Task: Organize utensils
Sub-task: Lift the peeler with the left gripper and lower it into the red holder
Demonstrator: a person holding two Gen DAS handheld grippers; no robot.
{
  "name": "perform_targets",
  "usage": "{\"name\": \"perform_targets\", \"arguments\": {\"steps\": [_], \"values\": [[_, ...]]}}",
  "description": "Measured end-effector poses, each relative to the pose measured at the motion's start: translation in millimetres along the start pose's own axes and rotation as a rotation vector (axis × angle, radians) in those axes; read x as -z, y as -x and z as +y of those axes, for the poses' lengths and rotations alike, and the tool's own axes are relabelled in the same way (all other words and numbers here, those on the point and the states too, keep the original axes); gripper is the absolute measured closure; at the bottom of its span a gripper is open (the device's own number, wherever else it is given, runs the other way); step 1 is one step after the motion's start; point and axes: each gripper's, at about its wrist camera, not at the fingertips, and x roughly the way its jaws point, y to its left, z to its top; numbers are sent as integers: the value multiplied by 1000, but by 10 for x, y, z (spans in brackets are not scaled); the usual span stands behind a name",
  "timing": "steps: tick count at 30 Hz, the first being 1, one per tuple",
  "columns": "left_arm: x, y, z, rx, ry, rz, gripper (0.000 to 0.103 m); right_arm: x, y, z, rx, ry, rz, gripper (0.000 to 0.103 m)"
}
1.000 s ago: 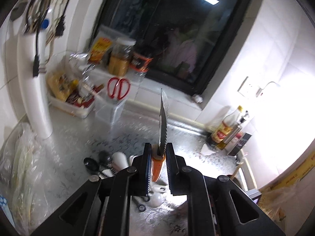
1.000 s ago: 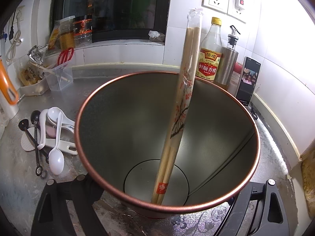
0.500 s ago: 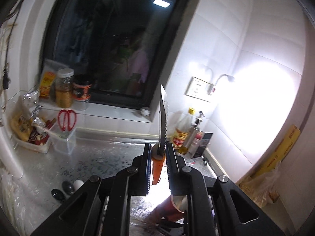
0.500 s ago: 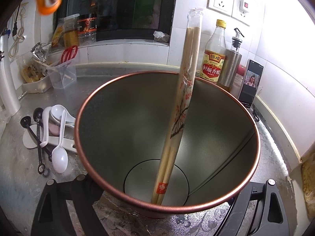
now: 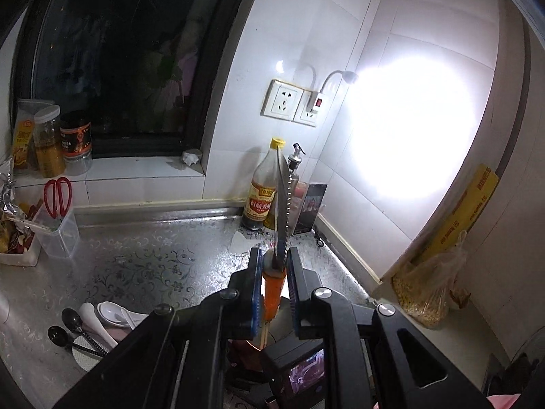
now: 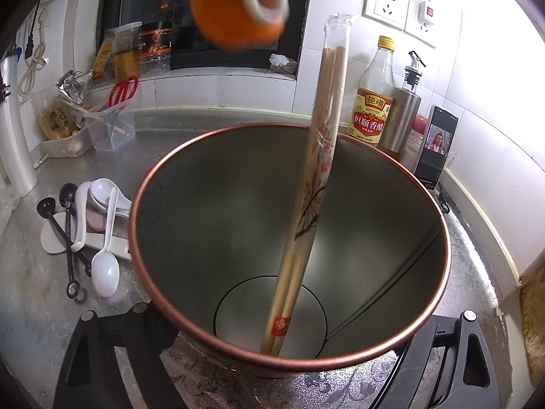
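**Knife pinched above the holder, holder gripped by the other tool**

The left tool (image 5: 274, 266) was nearly pressed together, and its two blue-padded fingers (image 5: 256, 293) pinched the orange handle of a serrated knife (image 5: 282, 211). The blade pointed up and away from the camera, and the handle end hung down below the pads. In the right wrist view the same orange handle (image 6: 235, 6) appeared blurred at the top, above the far rim of the metal holder (image 6: 204, 211).

The right tool (image 6: 289, 371) was spread wide around the base of this round, copper-rimmed holder, and its fingers pressed on both sides of it. The holder stood on the patterned tabletop (image 6: 30, 293). Inside it a wrapped pack of chopsticks (image 6: 316, 177) leaned, with the lower end on the bottom and the upper end rising above the rim.

Left of the holder, white spoons (image 6: 105, 259) and black measuring spoons (image 6: 61, 225) lay in a small heap on the tabletop. A vinegar bottle (image 6: 373, 102) and a phone (image 6: 436, 146) stood behind.
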Motion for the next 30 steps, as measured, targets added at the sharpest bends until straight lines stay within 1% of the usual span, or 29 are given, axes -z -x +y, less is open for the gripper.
{"name": "perform_targets", "arguments": {"steps": [5, 11, 18, 21, 24, 30], "values": [[151, -226, 80, 1, 32, 77, 89, 0, -2, -1, -3, 2, 1, 10], [235, -419, 132, -9, 53, 143, 89, -2, -7, -8, -8, 1, 2, 10], [317, -598, 137, 25, 83, 227, 89, -7, -12, -15, -10, 4, 2, 10], [333, -623, 121, 26, 77, 247, 88, -12, -17, -22, -11, 3, 3, 10], [352, -622, 117, 29, 85, 258, 85, -17, -18, -18, -8, 2, 3, 10], [343, -548, 194, 14, 119, 238, 85, -3, 5, -13, -6, 0, 2, 10]]}}
